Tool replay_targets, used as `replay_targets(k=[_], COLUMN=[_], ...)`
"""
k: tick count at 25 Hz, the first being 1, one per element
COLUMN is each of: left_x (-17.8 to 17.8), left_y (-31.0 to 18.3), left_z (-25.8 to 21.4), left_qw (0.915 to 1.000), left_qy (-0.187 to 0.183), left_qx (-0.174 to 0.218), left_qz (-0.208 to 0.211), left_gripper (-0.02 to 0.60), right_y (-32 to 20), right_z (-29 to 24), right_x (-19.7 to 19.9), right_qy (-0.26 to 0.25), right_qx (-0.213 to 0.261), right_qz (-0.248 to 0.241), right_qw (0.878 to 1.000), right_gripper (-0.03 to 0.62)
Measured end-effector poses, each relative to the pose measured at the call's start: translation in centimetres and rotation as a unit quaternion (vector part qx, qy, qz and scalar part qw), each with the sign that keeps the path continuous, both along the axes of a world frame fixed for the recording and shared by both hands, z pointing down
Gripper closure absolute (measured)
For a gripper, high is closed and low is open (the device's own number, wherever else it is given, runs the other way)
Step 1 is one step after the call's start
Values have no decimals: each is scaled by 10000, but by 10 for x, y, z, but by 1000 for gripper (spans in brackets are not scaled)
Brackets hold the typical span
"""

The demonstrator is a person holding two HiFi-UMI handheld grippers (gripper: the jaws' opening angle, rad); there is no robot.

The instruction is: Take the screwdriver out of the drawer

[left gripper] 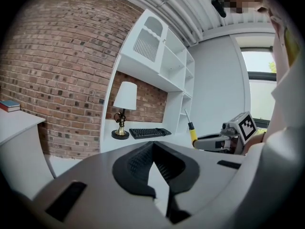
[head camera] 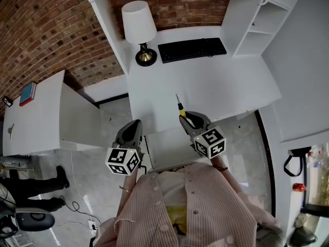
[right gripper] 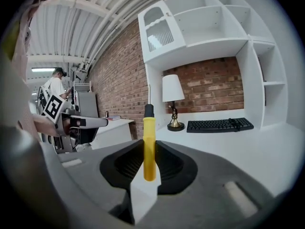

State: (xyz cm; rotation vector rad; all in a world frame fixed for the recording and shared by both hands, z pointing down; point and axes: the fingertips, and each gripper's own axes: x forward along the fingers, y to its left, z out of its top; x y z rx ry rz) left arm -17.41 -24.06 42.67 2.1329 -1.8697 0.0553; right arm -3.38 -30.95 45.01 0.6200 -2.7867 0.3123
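Head view, centre: bench, white, with a brick wall behind it along the top and left of the frame.
Upper right: shelf unit, white, standing on the bench.
Lower centre: drawer, white, pulled out from the bench's near edge, below my two claws.
Upper centre: lamp, white shade, brass foot. Just right of it is a keyboard, black.
Left of lower centre: my left claw, jaw tips together, nothing between them.
Right of it: my right claw, jaws part-way apart and clamped on the handle of the screwdriver.
Screwdriver: yellow handle, black collar, thin metal shaft. It is out of the drawer, held over the bench's near edge, shaft pointing toward the top of the frame.
Right gripper view, centre: the screwdriver stands upright between my jaws.
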Motion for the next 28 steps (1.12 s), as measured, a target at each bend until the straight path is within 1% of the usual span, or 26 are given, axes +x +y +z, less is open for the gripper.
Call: replay_targets(k=[9,13,18,28], left_x=[-14,-18,-19,-19], left_y=[-5,-4,-3,-4], left_z=[-23,-29,-28,-21], left_qw=[9994,9989,9986,9986], left_qy=[-156,-234,-260,-279], left_qx=[236,303,288,163], left_qz=[-207,-279,-352,-427], left_gripper=[581,581,581,581], right_y=[-17,-25,-30,-31], right_z=[-36,-40,-43,-36], right_x=[14,24,30,34], right_qy=[-619,-789,-888,-815], right_qx=[89,106,63,54], right_qz=[535,739,807,878], right_qw=[9966,9941,9928,9928], right_gripper=[516,517,517,516])
